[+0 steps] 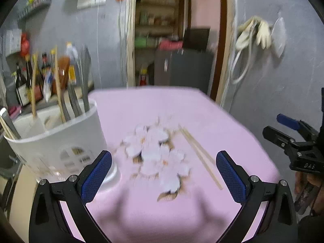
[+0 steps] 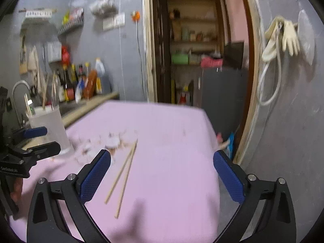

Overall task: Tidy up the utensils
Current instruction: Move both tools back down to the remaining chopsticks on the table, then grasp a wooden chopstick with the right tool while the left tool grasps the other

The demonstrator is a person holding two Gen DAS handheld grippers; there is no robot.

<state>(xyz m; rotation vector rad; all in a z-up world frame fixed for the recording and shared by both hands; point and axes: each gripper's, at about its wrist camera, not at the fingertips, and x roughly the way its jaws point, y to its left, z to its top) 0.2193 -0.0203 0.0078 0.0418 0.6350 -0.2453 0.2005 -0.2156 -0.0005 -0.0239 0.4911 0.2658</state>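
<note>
Pair of wooden chopsticks (image 2: 123,174) lying loose on the pink-covered surface (image 2: 172,141), just beside the printed flower patch (image 1: 156,158), on the side away from the white utensil holder (image 1: 58,141). Sticks close to parallel, near ends slightly splayed, far ends nearly touching; neither inside a gripper. Holder standing upright at the surface edge beyond the flower patch, already carrying several handles and more chopsticks; compartments not distinguishable through blur. Left gripper (image 1: 164,174) held above the flower patch, fingers spread wide, nothing between them. Right gripper (image 2: 162,176) held above bare cloth just beside the chopsticks, fingers likewise wide and empty. Handling judgement: sticks light, stiff, thin, low on the cloth; likely to roll or pivot if pinched off-centre, and likely to scissor apart if taken as a pair. Soft cloth underneath probably gives a little, helping the finger pads get under the edges. Best hold judged near mid-length, fingers closing across the width of both sticks together, squeezing them side by side. Textured blue pads should grip bare wood well enough. Once lifted, tilt toward vertical needed before dropping into the holder; a grip too near one end risks swing and slip.
</note>
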